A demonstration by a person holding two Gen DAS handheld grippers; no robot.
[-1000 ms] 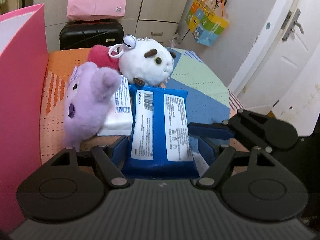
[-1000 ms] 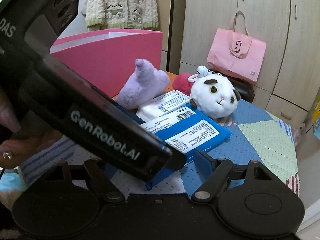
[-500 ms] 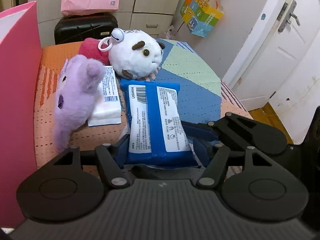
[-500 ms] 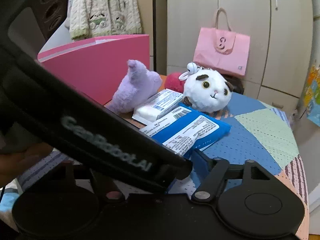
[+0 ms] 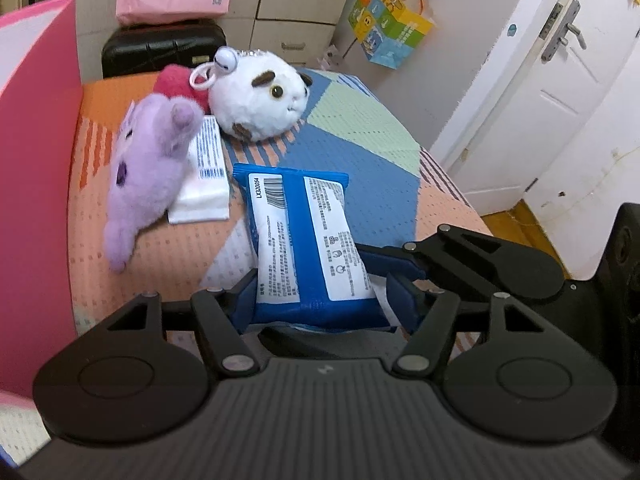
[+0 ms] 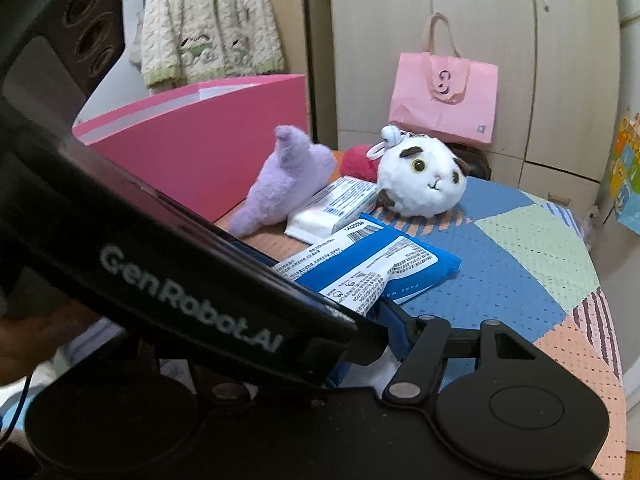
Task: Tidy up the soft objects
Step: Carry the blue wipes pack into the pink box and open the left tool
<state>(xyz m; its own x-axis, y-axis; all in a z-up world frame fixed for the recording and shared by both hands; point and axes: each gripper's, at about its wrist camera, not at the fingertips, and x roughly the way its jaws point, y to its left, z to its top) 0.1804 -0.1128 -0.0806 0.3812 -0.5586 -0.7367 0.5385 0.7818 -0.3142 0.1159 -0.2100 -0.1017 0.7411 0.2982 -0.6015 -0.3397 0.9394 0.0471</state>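
While left gripper (image 5: 320,292) clamped on blue pack (image 5: 296,240), right gripper's (image 5: 392,272) jaws closing round it, patchwork tablecloth (image 5: 360,168), door (image 5: 560,100)

The pink box (image 5: 36,168) is walling off the worktop's (image 5: 360,168) left side; plush toys (image 5: 152,172) are crowding the back, leaving the right open.

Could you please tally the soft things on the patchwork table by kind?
Plush toys: 3 (fuzzy purple plush, round white brown-patched plush, red fuzzy plush)
Wipe or tissue packs: 2 (blue plastic pack, white plastic pack)
Total: 5
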